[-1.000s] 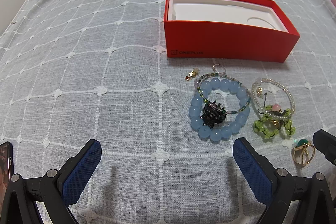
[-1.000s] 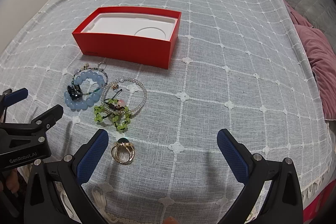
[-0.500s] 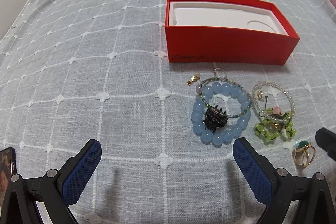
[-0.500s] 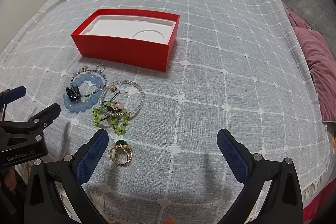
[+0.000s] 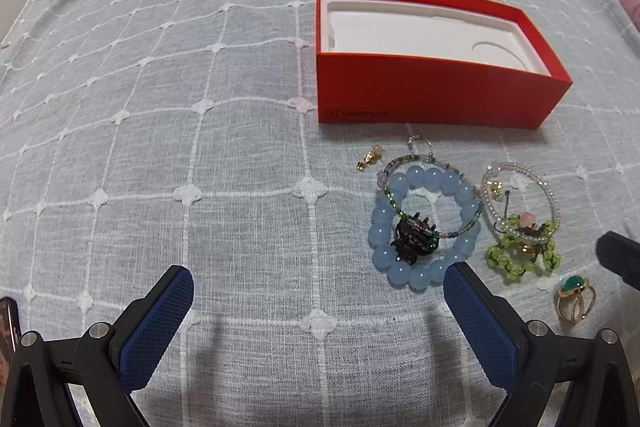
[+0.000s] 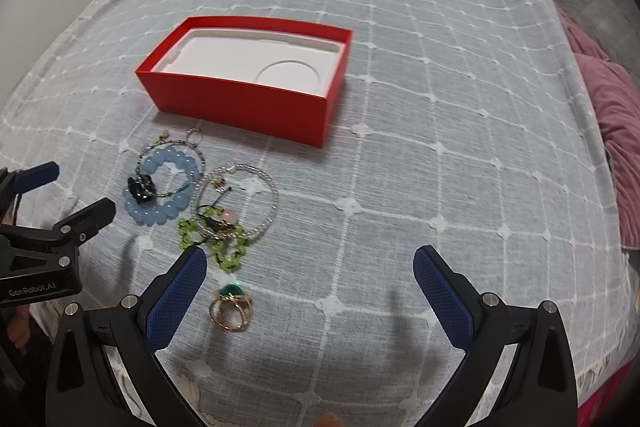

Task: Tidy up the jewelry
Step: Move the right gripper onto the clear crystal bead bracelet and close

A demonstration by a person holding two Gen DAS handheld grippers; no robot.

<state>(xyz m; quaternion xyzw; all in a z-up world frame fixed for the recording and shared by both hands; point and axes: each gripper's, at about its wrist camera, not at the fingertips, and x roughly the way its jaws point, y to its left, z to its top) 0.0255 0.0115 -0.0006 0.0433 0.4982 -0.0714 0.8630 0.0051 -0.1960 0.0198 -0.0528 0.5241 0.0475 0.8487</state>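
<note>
**Bed surface and the items resting on it**

A bed (image 6: 440, 75) covered by a grey-blue spread with a white grid and small flower motifs carries every item. An open red box (image 6: 240, 99) with a white moulded insert sits toward the far left. Nearer, in a loose cluster: a small gold earring (image 5: 370, 157), a blue bead bracelet (image 5: 424, 223) with a black hair claw (image 5: 414, 237) lying on it, a clear bead bracelet (image 5: 520, 199) overlapping green bead flowers (image 5: 520, 259), and, nearest, a gold ring with a green stone (image 6: 232, 309).
</note>
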